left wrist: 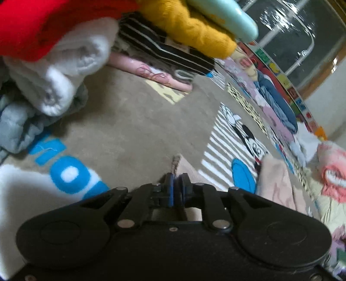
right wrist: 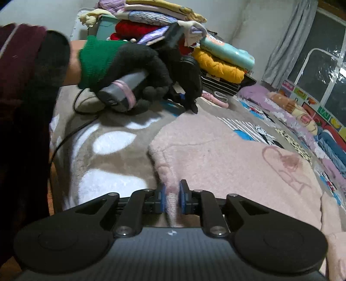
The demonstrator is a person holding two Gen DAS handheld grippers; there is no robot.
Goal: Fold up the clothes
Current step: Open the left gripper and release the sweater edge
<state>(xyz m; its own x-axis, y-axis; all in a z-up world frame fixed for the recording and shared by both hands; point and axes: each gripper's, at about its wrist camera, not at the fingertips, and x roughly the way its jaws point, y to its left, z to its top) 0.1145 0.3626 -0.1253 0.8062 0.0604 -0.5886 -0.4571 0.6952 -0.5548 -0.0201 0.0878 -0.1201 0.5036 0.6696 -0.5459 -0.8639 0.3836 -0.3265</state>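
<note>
**A:** Start at the claws. What is each one doing?

**B:** The right gripper (right wrist: pixel 172 197) has its blue pads closed onto a ridge of the pink fleece garment (right wrist: pixel 227 155), pinching the near hem. The left gripper (left wrist: pixel 177 187) has its pads drawn almost together, with a thin edge of the same pink fleece running up between them. I think it is clamped on that edge, though the left wrist view is blurred.

**A:** And where does the garment lie?

**B:** Spread on the grey cartoon blanket (right wrist: pixel 108 155) that covers the bed, toward its near edge. From the right wrist view it looks mostly flat, heart motif facing up. The gloved left hand (right wrist: pixel 134 71) holds its gripper low over the garment's far-left corner.

**A:** So how far along is the folding?

**B:** For this piece, both claws have an edge and no crease shows across the body, so it fits either a garment just laid out or one being drawn over into a fold. Beyond it, a pile of folded clothes (right wrist: pixel 164 19) stands at the far end of the bed, with a yellow knit (right wrist: pixel 218 67) and a mint piece (right wrist: pixel 229 50) stacked neatly. More loose garments (left wrist: pixel 279 103) lie bunched along the bed's far side edge, so I judge there is work left.
</note>
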